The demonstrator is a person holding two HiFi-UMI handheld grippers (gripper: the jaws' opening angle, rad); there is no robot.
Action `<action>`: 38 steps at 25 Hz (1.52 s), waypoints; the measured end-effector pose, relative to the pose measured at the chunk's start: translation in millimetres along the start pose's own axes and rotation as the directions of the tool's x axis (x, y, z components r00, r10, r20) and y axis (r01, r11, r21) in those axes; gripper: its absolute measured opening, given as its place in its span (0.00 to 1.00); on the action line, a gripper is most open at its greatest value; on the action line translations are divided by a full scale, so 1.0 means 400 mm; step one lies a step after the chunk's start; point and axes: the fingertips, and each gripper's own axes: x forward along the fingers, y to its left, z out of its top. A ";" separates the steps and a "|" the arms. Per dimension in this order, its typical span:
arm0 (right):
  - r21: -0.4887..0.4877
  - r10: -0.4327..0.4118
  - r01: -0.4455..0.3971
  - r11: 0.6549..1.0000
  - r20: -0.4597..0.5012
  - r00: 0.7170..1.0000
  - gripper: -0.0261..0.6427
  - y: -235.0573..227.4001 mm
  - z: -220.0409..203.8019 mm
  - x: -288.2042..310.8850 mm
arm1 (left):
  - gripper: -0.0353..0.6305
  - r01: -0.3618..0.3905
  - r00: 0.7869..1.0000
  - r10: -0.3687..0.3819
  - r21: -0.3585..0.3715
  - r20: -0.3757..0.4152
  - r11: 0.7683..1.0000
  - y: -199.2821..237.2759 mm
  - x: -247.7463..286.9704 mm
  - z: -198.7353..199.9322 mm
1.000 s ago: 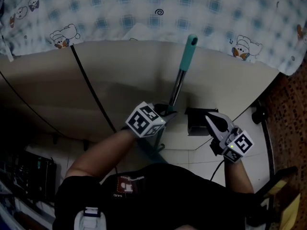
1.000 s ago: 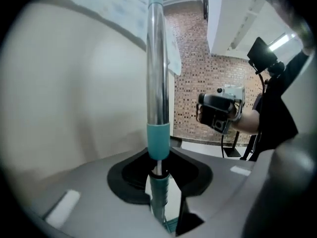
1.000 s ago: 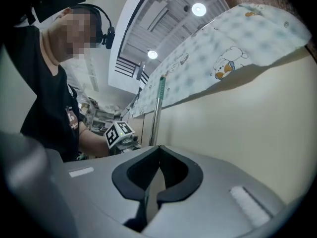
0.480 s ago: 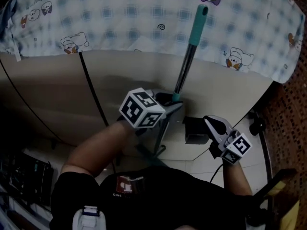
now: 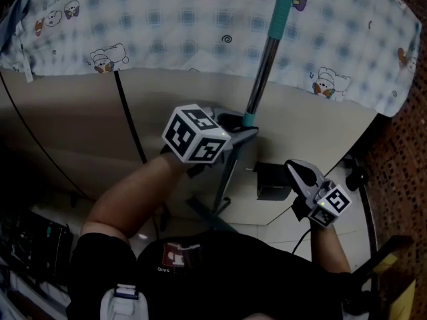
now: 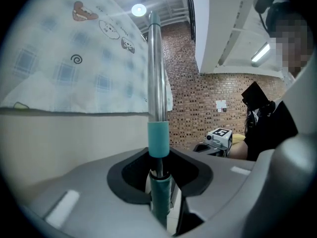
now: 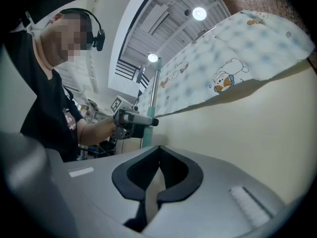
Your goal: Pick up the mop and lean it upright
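Since a second ago: the mop (image 5: 265,59) came up in the head view and stood steeper. Its teal grip (image 5: 285,5) rose from the lower edge of the patterned cloth (image 5: 167,32) to near the frame top. The left gripper (image 5: 240,128) rose with it. The right gripper (image 5: 301,172) kept its place.

Mop: the metal shaft was held off vertical, top tipped toward the cloth. In the left gripper view, the shaft (image 6: 157,73) ran straight up from the jaws. The teal collar (image 6: 158,139) sat just above them. The lower shaft ran down into shadow toward the tiled floor (image 5: 287,229); the mop head could not be made out.

Left gripper (image 6: 159,182): jaws narrow, clamped on the shaft just below the collar.

Right gripper (image 7: 157,182): jaws together, nothing between them, well apart from the mop, pointing at the beige wall (image 7: 257,133).

Surroundings:
- The cloth hung over the beige wall (image 5: 73,125) behind the mop.
- A black cable (image 5: 130,129) ran down the wall, left of the left gripper.
- A black box (image 5: 270,179) stood at the wall's foot, between the lower shaft and the right gripper.
- A brick wall (image 6: 208,88) lay beyond.
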 end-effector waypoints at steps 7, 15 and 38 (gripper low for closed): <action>0.001 -0.010 0.010 1.000 0.006 1.000 0.06 0.001 0.003 -0.013 | 0.21 0.011 1.000 -0.012 0.010 0.028 1.000 -0.009 -0.007 0.034; 0.010 0.005 -0.005 1.000 -0.006 1.000 0.06 0.012 -0.007 0.005 | 0.21 0.017 0.999 -0.017 -0.002 0.039 1.000 -0.009 -0.008 0.048; 0.001 0.177 -0.178 0.984 0.062 0.982 0.31 0.048 0.466 0.186 | 0.21 0.060 0.997 -0.059 0.010 -0.052 0.998 -0.064 0.031 -0.051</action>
